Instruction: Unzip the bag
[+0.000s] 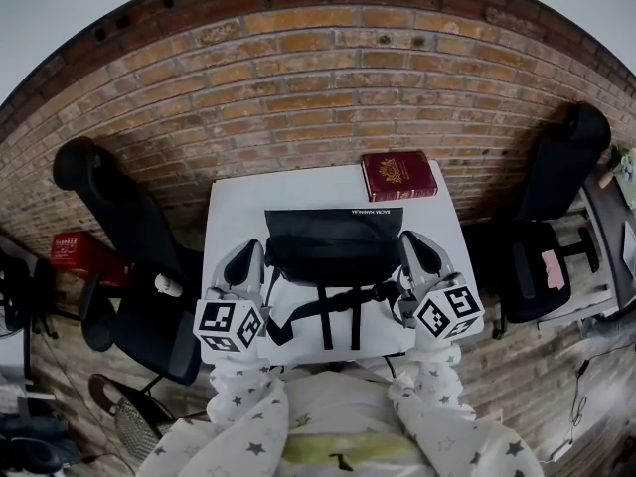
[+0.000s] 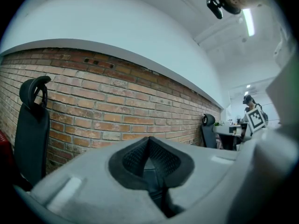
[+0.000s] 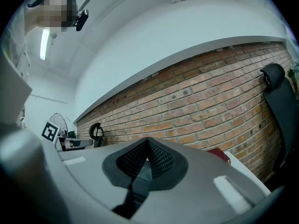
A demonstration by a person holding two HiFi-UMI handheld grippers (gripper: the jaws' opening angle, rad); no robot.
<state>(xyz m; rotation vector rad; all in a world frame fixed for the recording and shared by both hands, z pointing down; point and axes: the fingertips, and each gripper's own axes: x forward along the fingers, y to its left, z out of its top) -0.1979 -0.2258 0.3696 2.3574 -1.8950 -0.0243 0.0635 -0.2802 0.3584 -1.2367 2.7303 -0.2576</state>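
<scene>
**Bag centred, both grippers parked beside it**

The black bag [image 1: 333, 246] lies flat in the middle of the white desk [image 1: 237, 207], its straps [image 1: 338, 318] trailing toward the person, so the top edge is reachable from either side. The left gripper [image 1: 254, 256] and right gripper [image 1: 409, 246] flank it, one at each end. Both have their jaws closed on nothing and tilt up toward the brick wall. This looks like a ready stance, with the zipper not yet taken. A red book [image 1: 397, 175] sits clear at the far edge.

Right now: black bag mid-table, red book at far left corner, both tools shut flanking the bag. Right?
Wrong corner: head view shows the red book at the table's far right corner. The black bag is mid-table, left tool and right tool shut flanking it: correct.
</scene>
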